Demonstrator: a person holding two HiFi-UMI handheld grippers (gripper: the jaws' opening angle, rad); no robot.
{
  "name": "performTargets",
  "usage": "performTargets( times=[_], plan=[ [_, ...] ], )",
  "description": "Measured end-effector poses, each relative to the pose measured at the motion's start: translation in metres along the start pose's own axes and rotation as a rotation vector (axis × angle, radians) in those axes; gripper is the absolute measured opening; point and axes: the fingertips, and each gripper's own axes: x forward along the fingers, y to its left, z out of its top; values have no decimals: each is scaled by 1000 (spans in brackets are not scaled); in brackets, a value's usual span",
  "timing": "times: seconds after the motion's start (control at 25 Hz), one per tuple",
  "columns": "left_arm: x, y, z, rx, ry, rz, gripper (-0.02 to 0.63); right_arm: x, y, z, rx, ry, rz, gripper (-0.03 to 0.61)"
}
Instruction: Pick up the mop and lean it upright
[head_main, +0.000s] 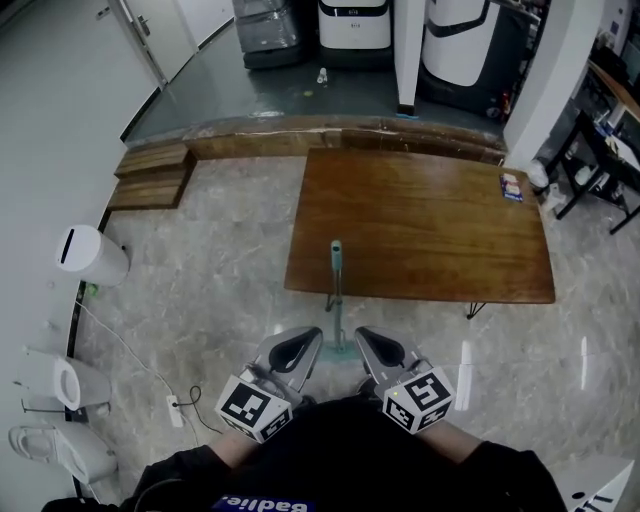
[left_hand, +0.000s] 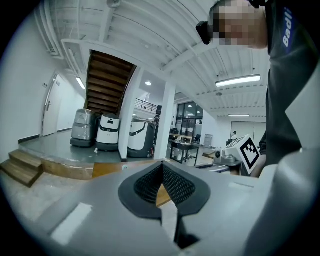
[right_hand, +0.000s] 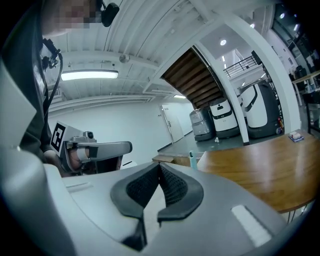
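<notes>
Mop (head_main: 336, 275) upright at the near edge of the wooden table (head_main: 430, 220); both grippers shut and empty.

Head view: the mop's teal handle tip shows over the table's near edge, the shaft runs down to the marble floor (head_main: 220, 260), and its pale head sits on the floor between the two gripper tips. Whether the shaft actually rests on the table edge cannot be told. Left gripper (head_main: 313, 338) is just to the left of the mop head, and its own view shows the ribbed pads meeting at the tips with nothing between them. Right gripper (head_main: 362, 338) is just to the right of the head, jaws likewise together on nothing; its view shows the teal handle tip beyond the jaws. Neither gripper touches the shaft. A small box (head_main: 511, 187) lies at the table's far right corner. Wooden steps (head_main: 150, 175) stand at the far left, and a white bin (head_main: 92, 255) stands by the left wall.
</notes>
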Motion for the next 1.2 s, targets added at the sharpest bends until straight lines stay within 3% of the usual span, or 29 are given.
performTargets(
  times=[0.2,0.48,1.2],
  plan=[
    [11,7,-10,6,19,43,28,3,-12,-3,6,13,26,6],
    [23,20,-26,21,34,28,54,7,-21,-2,2,22,-7,6],
    [69,72,-78,54,124,-98,152,2,-20,-3,-5,41,-255,14]
  ],
)
